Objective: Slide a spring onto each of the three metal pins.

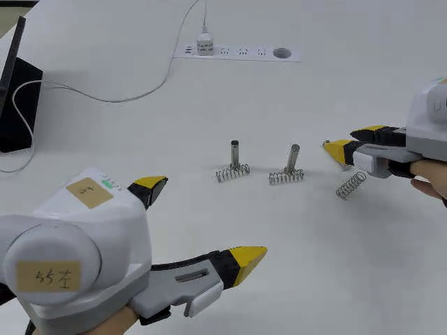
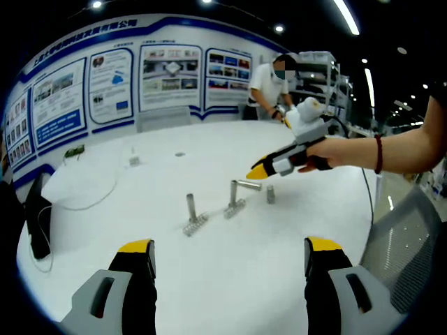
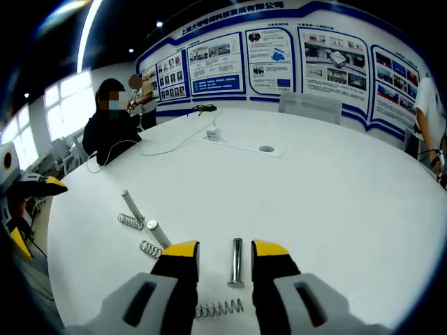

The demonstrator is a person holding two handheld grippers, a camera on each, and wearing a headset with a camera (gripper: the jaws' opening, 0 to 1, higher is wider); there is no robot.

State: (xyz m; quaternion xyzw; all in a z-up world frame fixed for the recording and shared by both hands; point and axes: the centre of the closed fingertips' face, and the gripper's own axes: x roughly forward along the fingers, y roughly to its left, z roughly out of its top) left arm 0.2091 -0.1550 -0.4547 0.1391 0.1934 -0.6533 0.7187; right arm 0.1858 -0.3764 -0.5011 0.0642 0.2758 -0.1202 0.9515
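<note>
Right gripper (image 3: 225, 248) around a lying pin (image 3: 236, 262)
Its jaws are half open, with the pin between them but not gripped; a spring (image 1: 350, 184) lies just beside. The left gripper (image 1: 206, 218) is wide open and empty.

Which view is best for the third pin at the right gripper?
Right gripper view: the third pin shows full length between the open jaws of the right gripper. Left gripper view has it small and distant beside that gripper's tip. Head view: the gripper mostly hides it.
</note>
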